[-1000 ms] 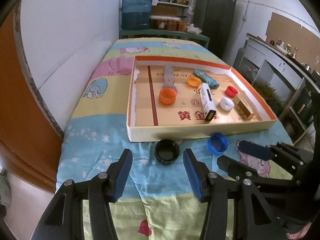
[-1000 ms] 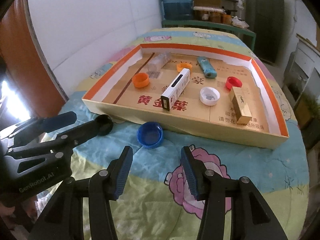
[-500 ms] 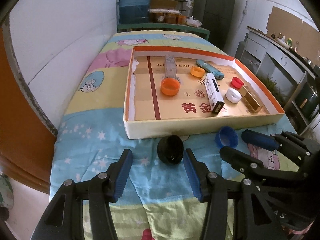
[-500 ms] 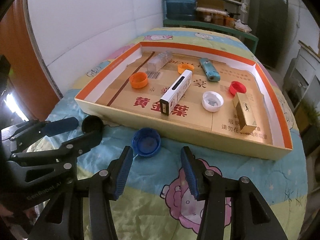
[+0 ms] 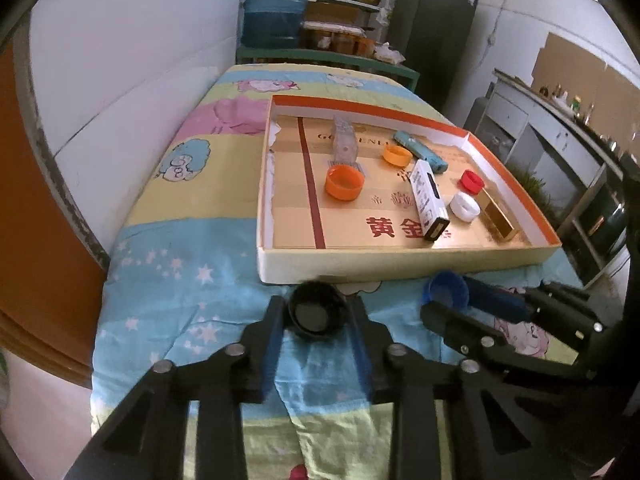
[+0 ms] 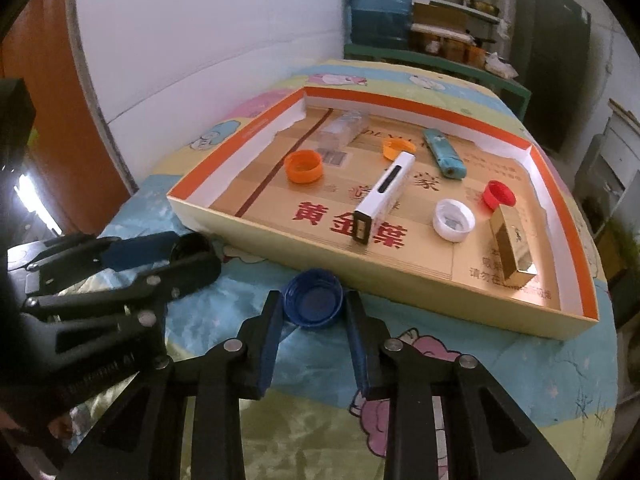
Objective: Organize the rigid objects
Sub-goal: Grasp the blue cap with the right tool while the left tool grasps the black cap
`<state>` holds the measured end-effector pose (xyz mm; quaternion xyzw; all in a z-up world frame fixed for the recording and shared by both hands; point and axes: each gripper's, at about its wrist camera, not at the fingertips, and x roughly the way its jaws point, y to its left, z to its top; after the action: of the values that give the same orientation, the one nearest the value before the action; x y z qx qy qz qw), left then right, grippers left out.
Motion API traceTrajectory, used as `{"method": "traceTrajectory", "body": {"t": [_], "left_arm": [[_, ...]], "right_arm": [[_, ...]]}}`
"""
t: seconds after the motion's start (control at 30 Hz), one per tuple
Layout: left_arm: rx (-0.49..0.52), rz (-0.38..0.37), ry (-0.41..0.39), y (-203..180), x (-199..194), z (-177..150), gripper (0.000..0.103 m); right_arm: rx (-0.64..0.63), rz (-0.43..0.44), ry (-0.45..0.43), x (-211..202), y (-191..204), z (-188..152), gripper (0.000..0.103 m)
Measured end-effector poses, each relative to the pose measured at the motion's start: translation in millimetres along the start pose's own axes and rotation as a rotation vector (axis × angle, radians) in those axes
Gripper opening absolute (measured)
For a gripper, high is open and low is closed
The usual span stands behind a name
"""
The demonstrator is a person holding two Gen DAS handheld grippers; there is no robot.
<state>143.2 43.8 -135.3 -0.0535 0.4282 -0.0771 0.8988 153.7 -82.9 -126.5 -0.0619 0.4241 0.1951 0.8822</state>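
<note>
your left gripper (image 5: 318, 314) is closing its jaws, the blue pads pressed against the sides of the black cap (image 5: 318, 312). your right gripper (image 6: 314, 302) is closing too, clamped on the blue cap (image 6: 313, 298). both caps sit on the cartoon bedsheet (image 5: 192, 264), just in front of the near wall of the cardboard tray (image 5: 400, 258), which holds the orange cap (image 5: 344, 183) and white cap (image 6: 453, 220).

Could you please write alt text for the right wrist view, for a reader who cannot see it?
The right gripper is closing around a blue bottle cap on a cartoon-print cloth, beside a shallow cardboard tray holding caps and small boxes. At left, the left gripper brackets a black cap.
</note>
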Motion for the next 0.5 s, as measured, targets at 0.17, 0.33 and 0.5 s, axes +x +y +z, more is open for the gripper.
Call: {"method": "traceTrajectory", "body": {"t": [0.17, 0.33, 0.5], "left_arm": [[-0.017, -0.016, -0.004, 1, -2, -2, 0.031], [-0.015, -0.033, -0.010, -1, -7, -4, 0.031], [-0.011, -0.047, -0.024, -5, -17, -2, 0.031]], "right_arm": [[0.003, 0.015, 0.000, -2, 2, -1, 0.031], [0.011, 0.023, -0.002, -6, 1, -4, 0.031], [0.016, 0.026, -0.017, -16, 0, -4, 0.031]]}}
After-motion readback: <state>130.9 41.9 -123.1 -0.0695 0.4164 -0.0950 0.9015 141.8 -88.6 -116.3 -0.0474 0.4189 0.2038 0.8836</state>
